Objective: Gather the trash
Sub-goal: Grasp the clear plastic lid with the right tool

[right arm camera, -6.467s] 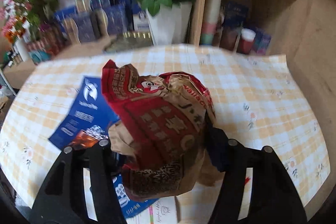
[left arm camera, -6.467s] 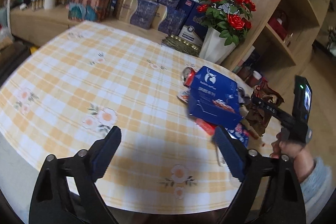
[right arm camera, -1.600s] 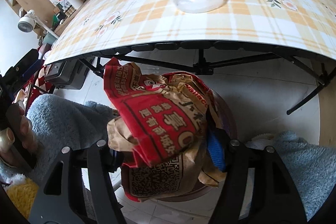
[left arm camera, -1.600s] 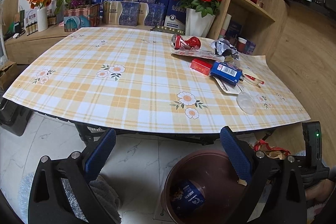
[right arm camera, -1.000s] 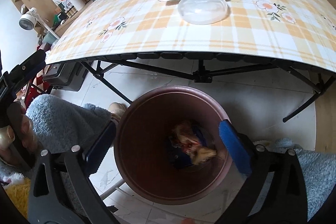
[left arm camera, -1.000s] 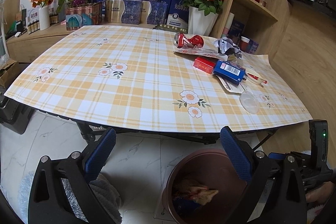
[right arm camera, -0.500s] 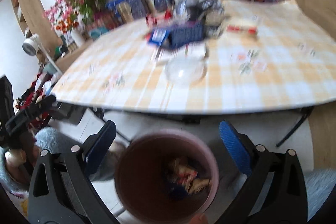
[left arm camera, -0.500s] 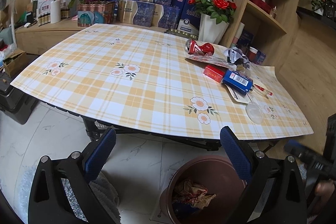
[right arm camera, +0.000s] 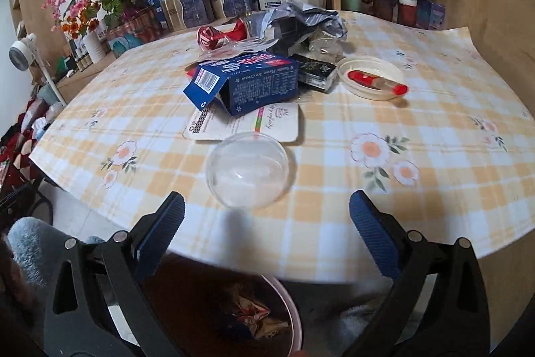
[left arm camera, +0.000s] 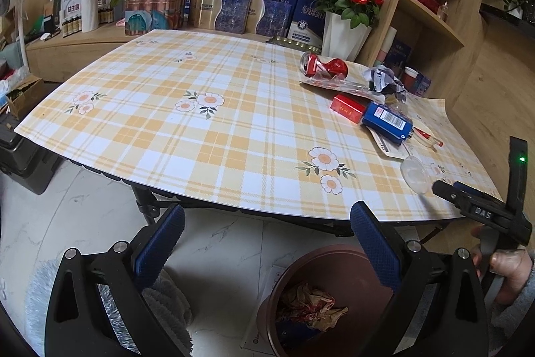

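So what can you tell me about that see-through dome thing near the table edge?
The clear plastic dome lid looks thin, round and colourless, lying rim down on the yellow checked tablecloth, close to the near edge. Its far rim meets or slightly overlaps a white printed card under the blue carton. Nothing grips it; the right tongs are open just in front of it.

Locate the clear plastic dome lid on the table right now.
In the right wrist view the clear dome lid lies near the table's front edge, just ahead of the open right gripper, in front of the white card under the blue carton.
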A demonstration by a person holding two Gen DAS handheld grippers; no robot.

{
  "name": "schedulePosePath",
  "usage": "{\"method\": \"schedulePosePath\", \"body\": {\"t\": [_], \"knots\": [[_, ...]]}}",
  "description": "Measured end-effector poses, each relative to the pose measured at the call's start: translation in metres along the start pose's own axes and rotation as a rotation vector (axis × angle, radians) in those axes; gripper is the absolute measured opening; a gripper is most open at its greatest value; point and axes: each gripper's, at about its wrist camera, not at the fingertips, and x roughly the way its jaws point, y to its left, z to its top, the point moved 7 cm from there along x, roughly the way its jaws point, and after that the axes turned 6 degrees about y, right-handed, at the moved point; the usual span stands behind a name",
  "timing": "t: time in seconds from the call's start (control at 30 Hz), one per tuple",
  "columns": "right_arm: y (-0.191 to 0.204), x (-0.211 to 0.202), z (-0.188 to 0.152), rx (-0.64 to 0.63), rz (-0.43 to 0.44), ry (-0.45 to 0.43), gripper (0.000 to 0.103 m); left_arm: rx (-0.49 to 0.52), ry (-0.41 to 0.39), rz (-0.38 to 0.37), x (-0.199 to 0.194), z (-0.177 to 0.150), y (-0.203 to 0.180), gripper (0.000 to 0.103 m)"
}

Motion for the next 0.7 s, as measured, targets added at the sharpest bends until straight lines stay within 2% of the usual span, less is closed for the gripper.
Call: {"method": "schedulePosePath", "body": {"t": [0.17, 0.43, 0.7], "knots": [[0.011, 0.019, 0.008, -0.054, -0.031, 0.019, 0.097, -0.013, 0.016, 0.001, 0.007, 0.002, 0.000, 0.097], [0.006, 0.034, 0.019, -0.025, -0.039, 0.014, 0.097, 0.005, 0.041, -0.001, 0.017, 0.001, -0.007, 0.097], [0.010, 0.041, 0.017, -0.059, -0.060, 0.014, 0.086, 0.008, 0.058, 0.002, 0.022, 0.000, -0.009, 0.097]]}}
